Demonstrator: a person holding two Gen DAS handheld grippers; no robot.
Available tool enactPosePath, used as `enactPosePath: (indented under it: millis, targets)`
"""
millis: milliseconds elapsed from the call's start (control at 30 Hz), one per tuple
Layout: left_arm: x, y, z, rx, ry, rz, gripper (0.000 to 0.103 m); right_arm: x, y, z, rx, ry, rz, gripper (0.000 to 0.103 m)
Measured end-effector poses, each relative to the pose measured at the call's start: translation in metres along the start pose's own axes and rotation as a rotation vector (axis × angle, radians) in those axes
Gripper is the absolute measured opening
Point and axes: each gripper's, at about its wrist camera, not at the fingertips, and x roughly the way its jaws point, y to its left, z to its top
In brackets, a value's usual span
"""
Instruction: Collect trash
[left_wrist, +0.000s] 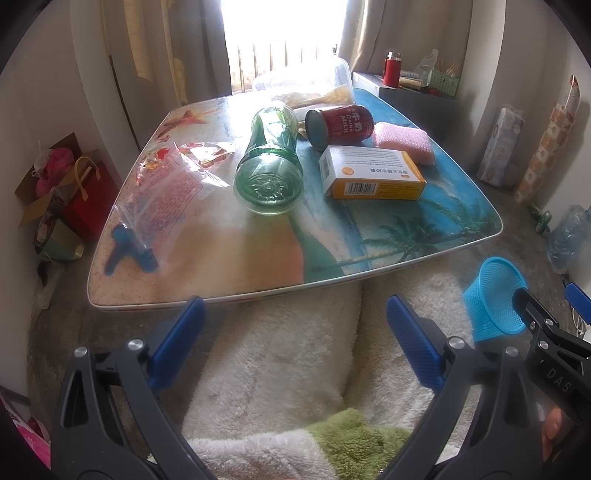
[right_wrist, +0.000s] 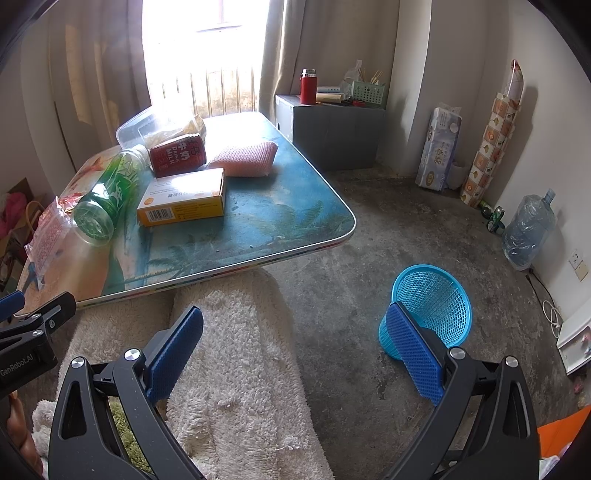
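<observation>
Bare grey concrete flooring is filling the right half of the right wrist view, and a fluffy white covering over the person's lap is lying lowest in both frames. Nearest the cameras, the left gripper and the right gripper are both being held with their blue-padded fingers spread wide apart, nothing between them, short of the table edge. Just beyond the right gripper, at lower right of its view, a blue plastic mesh wastebasket is standing on the floor, well apart from the table.

Further up, a low table with a printed beach-and-palm top is carrying the trash. A clear crinkled plastic wrapper with red print is lying at centre left of the left wrist view. A green transparent plastic bottle is lying on its side at centre frame, base toward the grippers, long axis running away toward the window. To its right an orange-and-white cardboard box is lying flat, with a red tipped-over drink can and a pink knitted sponge behind it. Farthest, a clear plastic container is sitting by the bright window.

The bottle is judged straight ahead of the left gripper, which appears nearer to it; the basket is lying on the right gripper's side.
</observation>
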Motion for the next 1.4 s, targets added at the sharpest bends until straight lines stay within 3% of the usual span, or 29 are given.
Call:
enactPosePath:
  millis: [1400]
  targets:
    - [-0.0009,0.003,0.0003,0.003,0.0,0.006,0.094,0.0011,-0.0014,-0.0007,0.0,0.003,0.003,0.097]
